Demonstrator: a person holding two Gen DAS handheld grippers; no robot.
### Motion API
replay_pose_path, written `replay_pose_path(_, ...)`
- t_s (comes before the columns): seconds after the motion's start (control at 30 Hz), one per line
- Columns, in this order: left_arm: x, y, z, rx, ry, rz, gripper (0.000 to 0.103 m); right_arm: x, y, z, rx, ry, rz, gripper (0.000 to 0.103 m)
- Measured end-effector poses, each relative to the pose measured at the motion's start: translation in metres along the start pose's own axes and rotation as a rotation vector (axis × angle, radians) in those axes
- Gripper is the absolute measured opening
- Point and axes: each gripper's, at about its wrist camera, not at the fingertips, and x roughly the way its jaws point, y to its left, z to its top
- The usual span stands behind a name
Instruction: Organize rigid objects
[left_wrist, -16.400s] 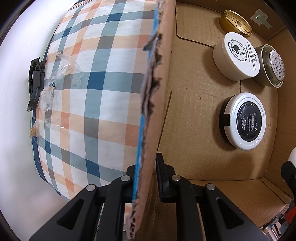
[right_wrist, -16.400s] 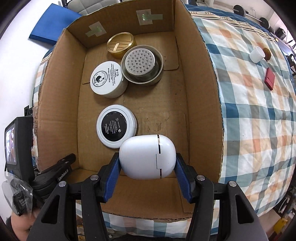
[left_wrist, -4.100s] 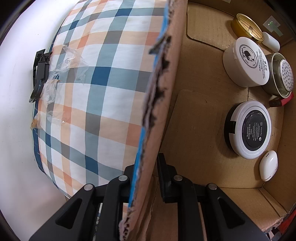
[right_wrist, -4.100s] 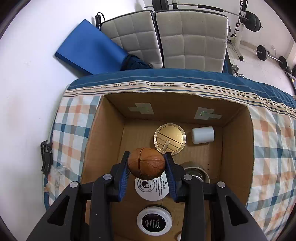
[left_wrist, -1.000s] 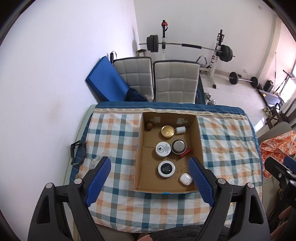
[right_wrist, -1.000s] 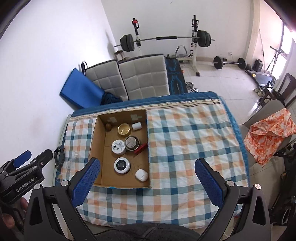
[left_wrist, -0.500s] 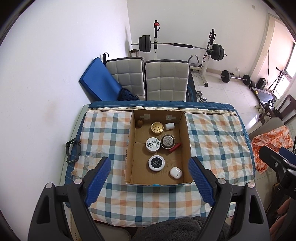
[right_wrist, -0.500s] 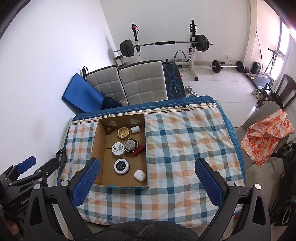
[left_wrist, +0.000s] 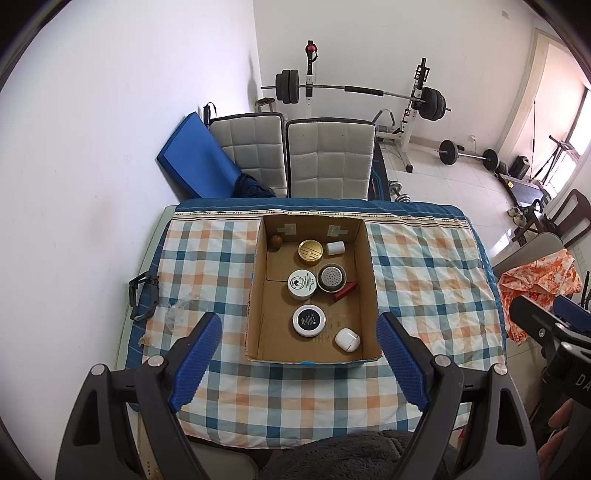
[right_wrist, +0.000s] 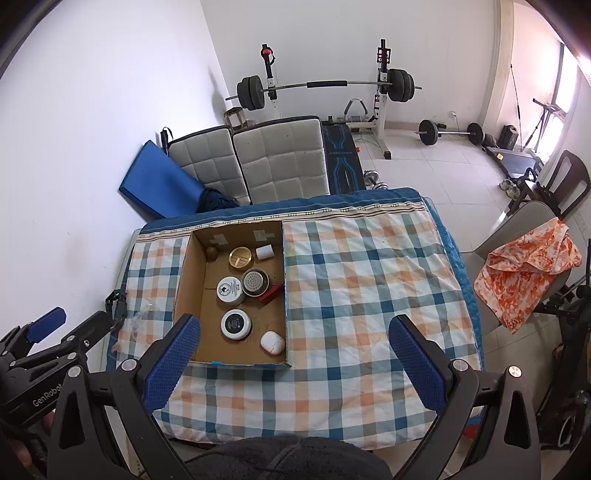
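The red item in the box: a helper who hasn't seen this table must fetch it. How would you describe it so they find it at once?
On the checked tablecloth stands an open cardboard box. About midway along its right wall, a small flat red block lies tilted against the metal tin with the perforated lid. It is the only red, non-round thing there.

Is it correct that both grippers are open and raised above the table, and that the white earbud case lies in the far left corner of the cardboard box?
Not quite. The left gripper and right gripper are open above the table, but the white earbud case lies in the near right corner of the cardboard box. The far left corner holds the brown ball, as the left wrist view shows.
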Motion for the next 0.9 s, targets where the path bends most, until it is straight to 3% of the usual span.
replay_pose_path(0.9,-0.008,0.004,0.011,0.001,-0.024,0.008,0.086,0.003,0.004,0.004,0.017,0.000,-0.001,0.103)
